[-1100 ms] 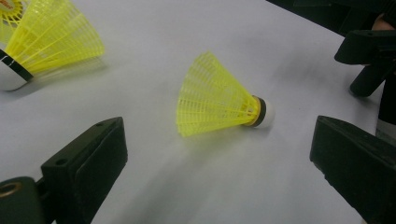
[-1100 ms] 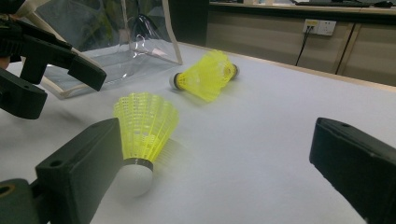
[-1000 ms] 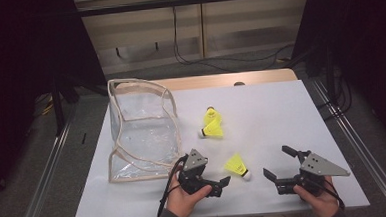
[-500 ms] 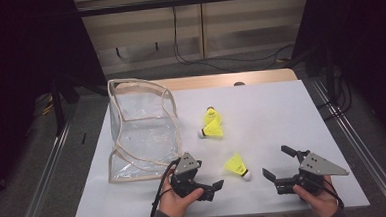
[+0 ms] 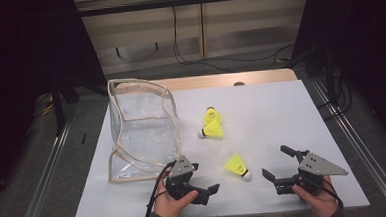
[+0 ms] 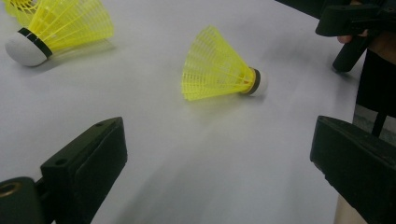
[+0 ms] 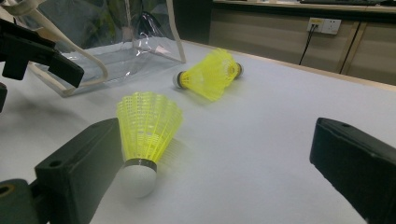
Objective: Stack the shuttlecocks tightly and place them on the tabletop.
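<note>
A yellow shuttlecock (image 5: 236, 165) with a white cork lies on its side on the white table (image 5: 281, 114), between my two grippers. Two more yellow shuttlecocks (image 5: 213, 123) lie together farther back. My left gripper (image 5: 204, 178) is open just left of the near shuttlecock (image 6: 219, 70), pointing at it with nothing between its jaws. My right gripper (image 5: 276, 161) stands open to its right. In the right gripper view the near shuttlecock (image 7: 147, 126) lies close to the left jaw, cork toward me. The farther pair (image 7: 210, 74) lies beyond it.
A clear plastic bag (image 5: 142, 131) with beige trim stands open at the table's left, just behind the left gripper. The table's near edge runs right under both hands. Cables and a wall panel lie beyond the far edge.
My left gripper has drawn back a little, to the left and toward the near edge, away from the near shuttlecock. The right gripper and the shuttlecocks have stayed put.
</note>
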Demonstrator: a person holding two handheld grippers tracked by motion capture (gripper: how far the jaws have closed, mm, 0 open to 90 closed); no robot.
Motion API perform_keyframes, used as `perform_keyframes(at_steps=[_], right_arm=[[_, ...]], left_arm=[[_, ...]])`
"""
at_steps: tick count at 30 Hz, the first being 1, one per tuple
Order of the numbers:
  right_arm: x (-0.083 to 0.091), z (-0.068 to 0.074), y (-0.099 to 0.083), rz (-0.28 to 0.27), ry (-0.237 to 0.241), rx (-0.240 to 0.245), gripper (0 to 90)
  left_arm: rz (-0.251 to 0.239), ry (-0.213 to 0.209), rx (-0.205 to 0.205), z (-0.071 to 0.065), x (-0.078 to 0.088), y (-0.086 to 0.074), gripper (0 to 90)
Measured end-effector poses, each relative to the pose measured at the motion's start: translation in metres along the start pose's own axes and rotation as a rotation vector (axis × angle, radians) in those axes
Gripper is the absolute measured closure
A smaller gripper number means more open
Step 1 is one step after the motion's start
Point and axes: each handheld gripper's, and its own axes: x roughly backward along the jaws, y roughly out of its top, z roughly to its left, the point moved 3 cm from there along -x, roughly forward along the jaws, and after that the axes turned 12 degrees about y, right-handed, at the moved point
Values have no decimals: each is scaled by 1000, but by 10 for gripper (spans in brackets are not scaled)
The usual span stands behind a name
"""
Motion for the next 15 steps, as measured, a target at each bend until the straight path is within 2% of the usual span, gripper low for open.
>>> perform_keyframes(at_steps=[5, 11, 15], right_arm=[[0, 0, 0, 1, 0, 2, 21], [0, -1, 0, 1, 0, 3, 21], [1, -1, 0, -1, 3, 0, 21]], left_arm=[[-8, -3, 7, -1, 3, 0, 39], [-1, -8, -5, -2, 9, 0, 39], [-3, -9, 7, 0, 12, -2, 39]])
